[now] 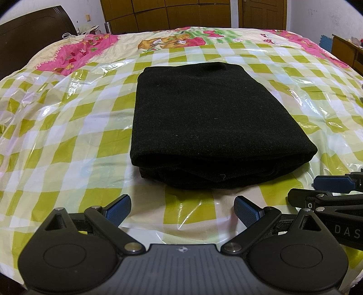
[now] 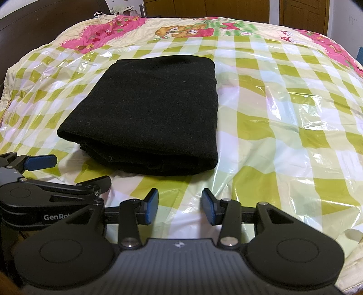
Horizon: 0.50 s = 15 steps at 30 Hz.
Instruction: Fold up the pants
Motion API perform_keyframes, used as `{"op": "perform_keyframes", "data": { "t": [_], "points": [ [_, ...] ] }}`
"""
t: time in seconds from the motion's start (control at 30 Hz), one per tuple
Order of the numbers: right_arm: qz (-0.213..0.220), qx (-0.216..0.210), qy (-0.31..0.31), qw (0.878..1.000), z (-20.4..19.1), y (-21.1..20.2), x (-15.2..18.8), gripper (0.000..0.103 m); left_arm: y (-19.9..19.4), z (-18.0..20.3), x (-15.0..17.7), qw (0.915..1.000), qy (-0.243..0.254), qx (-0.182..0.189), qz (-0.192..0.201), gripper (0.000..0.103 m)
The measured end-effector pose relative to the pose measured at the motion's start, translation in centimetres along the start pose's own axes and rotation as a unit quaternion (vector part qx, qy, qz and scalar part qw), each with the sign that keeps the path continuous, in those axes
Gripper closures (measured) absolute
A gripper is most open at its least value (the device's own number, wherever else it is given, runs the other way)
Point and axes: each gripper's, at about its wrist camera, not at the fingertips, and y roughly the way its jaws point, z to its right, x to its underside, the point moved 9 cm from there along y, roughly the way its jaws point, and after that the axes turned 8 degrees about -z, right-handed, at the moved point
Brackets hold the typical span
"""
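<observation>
The black pants lie folded into a thick rectangle on the bed; the right wrist view has the same pants left of centre. My left gripper hovers just short of the folded stack's near edge, open, with nothing between its blue pads. My right gripper is beside it, open and empty too, over the sheet near the stack's near right corner. Each gripper shows at the other view's edge: the right gripper and the left gripper.
A glossy green-and-white checked plastic sheet covers the bed, over a pink cartoon quilt. A dark headboard stands at the far left, wooden wardrobe doors behind, and a wooden cabinet at the right.
</observation>
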Motion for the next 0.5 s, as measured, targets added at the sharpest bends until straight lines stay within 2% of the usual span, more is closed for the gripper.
{"op": "perform_keyframes", "data": {
  "t": [0.5],
  "points": [
    [0.000, 0.001, -0.001, 1.000, 0.02, 0.00, -0.05, 0.059, -0.17, -0.12, -0.16, 1.0000, -0.005, -0.002, 0.004, 0.000]
  ]
}}
